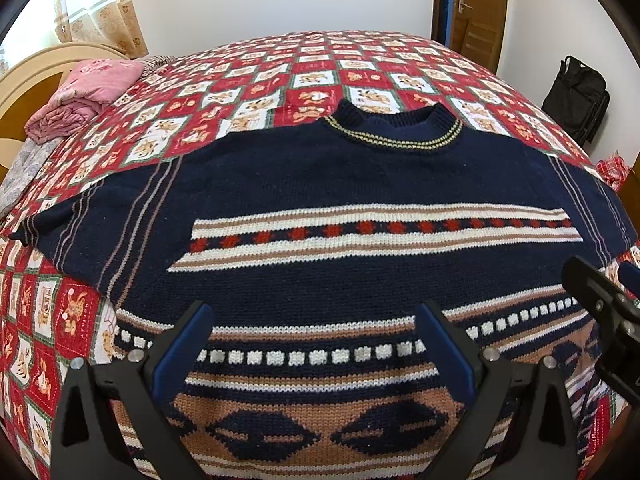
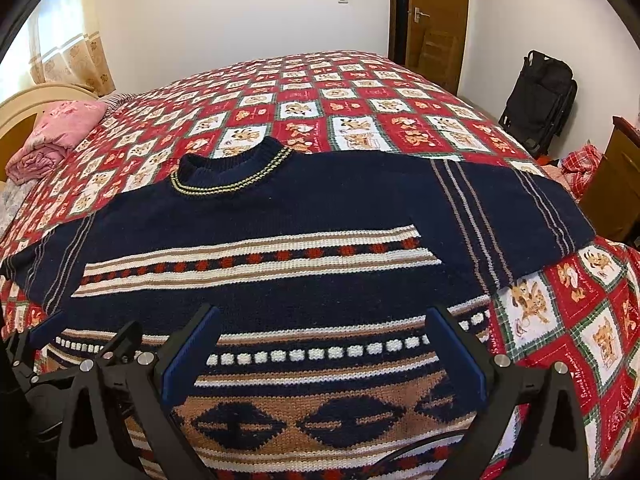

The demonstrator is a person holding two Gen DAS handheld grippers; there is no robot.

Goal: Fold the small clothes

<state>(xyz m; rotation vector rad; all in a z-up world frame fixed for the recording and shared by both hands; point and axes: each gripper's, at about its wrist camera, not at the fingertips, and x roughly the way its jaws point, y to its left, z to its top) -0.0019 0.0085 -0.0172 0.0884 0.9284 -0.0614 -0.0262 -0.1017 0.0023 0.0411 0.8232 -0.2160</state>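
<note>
2 hand-held grippers (image 1: 316,316) (image 2: 324,320) gape over 1 flat sweater (image 1: 320,184).

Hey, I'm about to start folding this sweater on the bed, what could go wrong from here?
1. Both grippers, left and right, are open above the sweater hem; a pinch might also catch the quilt beneath.
2. The right sleeve lies near the bed edge and may slide off when pulled.
3. The thick knit may bunch, leaving an uneven fold.
</note>
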